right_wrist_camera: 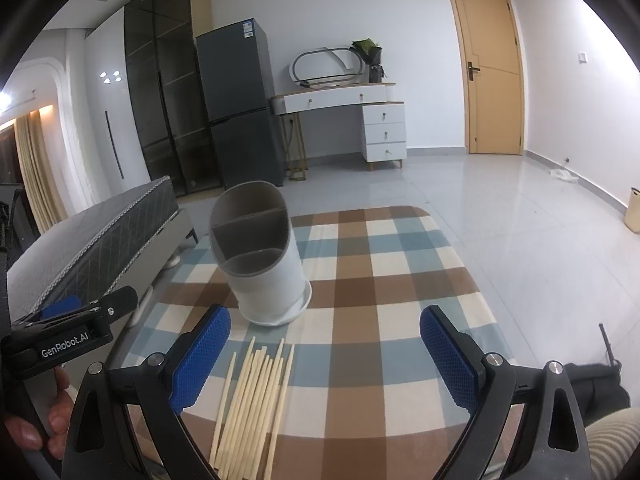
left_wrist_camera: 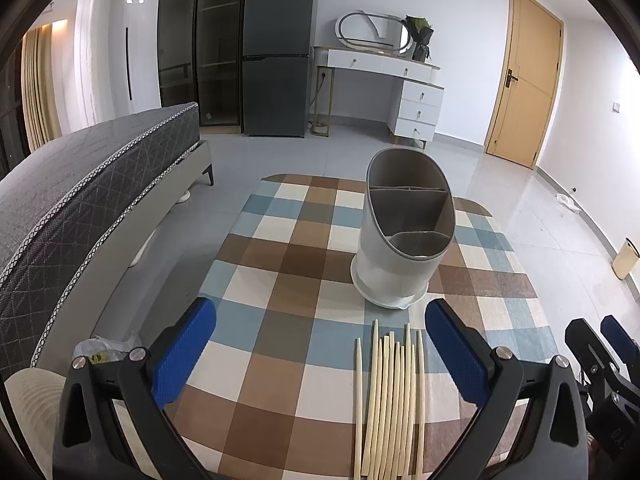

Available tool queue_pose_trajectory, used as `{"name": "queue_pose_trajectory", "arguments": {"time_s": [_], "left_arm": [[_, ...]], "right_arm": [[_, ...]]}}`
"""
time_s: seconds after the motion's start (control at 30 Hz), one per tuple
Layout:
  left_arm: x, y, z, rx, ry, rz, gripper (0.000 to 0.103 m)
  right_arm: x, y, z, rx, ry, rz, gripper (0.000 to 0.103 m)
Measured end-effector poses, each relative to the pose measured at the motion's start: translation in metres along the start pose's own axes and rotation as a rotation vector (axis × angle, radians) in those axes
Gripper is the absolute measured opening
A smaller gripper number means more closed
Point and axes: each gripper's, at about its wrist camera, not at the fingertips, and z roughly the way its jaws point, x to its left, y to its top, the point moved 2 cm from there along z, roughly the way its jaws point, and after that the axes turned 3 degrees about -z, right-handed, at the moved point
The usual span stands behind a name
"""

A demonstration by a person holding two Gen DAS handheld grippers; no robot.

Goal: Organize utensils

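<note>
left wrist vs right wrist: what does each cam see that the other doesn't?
Left wrist only: the right gripper at its lower right edge, and a crumpled plastic bag at lower left.

Right wrist only: the left gripper at its left edge, marked GenRobot.AI, with the person's fingers under it.

Both: the empty grey and white utensil holder upright on the checked cloth, the bundle of chopsticks lying flat on the cloth short of the holder, each camera's own blue pads open and holding nothing, and the bed, fridge, dresser and door.
</note>
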Motion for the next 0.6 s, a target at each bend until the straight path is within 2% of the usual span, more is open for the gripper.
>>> {"name": "queue_pose_trajectory", "arguments": {"time_s": [0.6], "left_arm": [[0.0008, 0.0009, -0.0016, -0.004, 0.004, 0.001, 0.102]], "right_arm": [[0.0002, -0.001, 0.001, 0.002, -0.004, -0.002, 0.096]]}}
